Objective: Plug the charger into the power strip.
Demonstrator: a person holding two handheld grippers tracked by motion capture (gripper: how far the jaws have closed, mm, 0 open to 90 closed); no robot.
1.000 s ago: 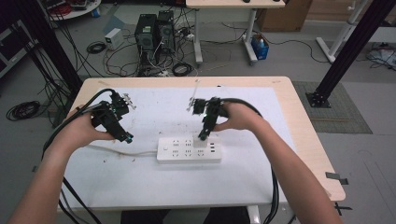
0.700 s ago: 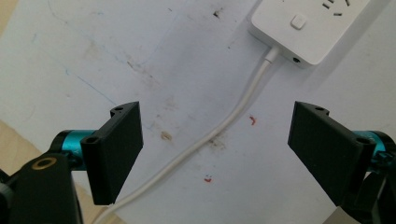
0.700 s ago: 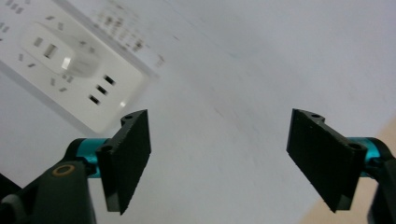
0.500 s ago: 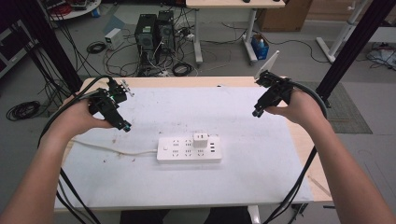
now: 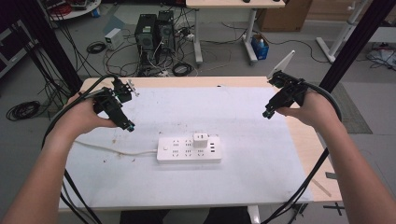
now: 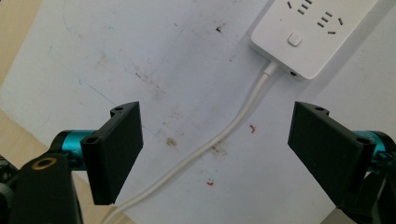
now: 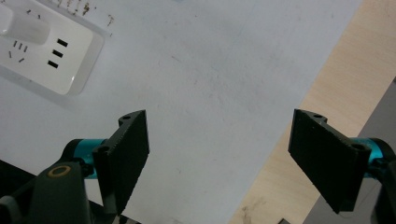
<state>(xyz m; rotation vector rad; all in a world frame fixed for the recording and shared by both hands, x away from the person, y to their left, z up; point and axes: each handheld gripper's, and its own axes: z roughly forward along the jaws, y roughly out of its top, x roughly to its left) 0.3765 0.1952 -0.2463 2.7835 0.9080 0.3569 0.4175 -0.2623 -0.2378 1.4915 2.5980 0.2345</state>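
Beyond your counter (image 5: 280, 186), with its white sheet (image 5: 196, 100) stained in small brown and red marks, two dark computer towers (image 5: 154, 30) stand on the floor among tangled cables (image 5: 107, 51), and a blue bottle (image 5: 260, 46) sits by a desk leg.

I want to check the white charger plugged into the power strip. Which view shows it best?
The high view: the whole charger sits seated on the power strip. The right gripper view catches just one cropped corner of it; the left gripper view has the strip's switch end.
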